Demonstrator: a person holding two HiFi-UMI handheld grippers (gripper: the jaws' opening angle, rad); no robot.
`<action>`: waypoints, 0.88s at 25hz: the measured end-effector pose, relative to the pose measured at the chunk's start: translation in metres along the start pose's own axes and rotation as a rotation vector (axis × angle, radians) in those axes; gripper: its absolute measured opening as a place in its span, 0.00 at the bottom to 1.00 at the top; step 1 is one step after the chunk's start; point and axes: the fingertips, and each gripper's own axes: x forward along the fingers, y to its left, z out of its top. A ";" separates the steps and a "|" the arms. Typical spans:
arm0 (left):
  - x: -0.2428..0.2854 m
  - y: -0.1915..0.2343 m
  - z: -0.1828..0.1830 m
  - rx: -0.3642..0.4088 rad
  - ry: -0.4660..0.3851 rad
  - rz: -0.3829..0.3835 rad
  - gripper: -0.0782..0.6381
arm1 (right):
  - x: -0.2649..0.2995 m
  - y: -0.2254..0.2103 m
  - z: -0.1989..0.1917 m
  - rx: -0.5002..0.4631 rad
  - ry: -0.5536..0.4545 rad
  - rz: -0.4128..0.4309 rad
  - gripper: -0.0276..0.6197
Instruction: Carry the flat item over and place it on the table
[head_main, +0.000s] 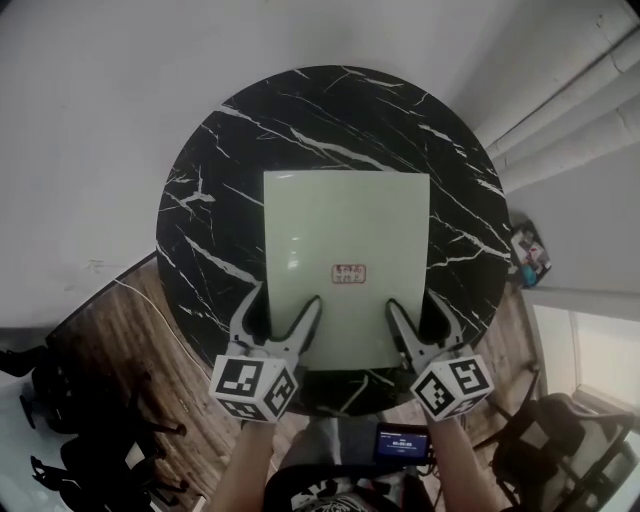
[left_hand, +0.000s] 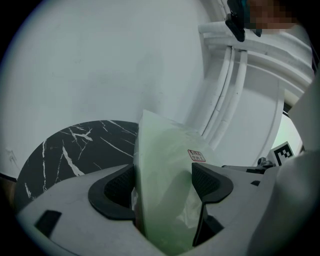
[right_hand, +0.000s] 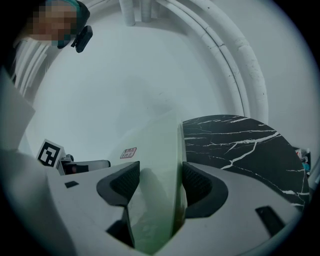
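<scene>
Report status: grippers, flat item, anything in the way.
Left gripper and right gripper: jaws shut on flat item, near corners. Item over round table, not released; touchdown unconfirmed. No obstruction seen.

Sheet (head_main: 346, 250) over table (head_main: 200, 210); left gripper (head_main: 285, 298), right gripper (head_main: 413, 300) at near corners

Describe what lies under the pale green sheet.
The round black marble table lies beneath the sheet, showing on every side. Its middle is covered, so anything there is hidden. The left gripper and right gripper grip the sheet's near edge.
</scene>
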 end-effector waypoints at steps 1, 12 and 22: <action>0.002 0.001 -0.002 -0.001 0.004 0.002 0.63 | 0.002 -0.002 -0.002 0.002 0.006 0.000 0.40; 0.020 0.018 -0.024 -0.055 0.061 0.028 0.63 | 0.021 -0.012 -0.017 0.008 0.040 0.010 0.40; 0.029 0.023 -0.029 -0.039 0.118 0.076 0.62 | 0.028 -0.019 -0.022 0.052 0.087 0.002 0.40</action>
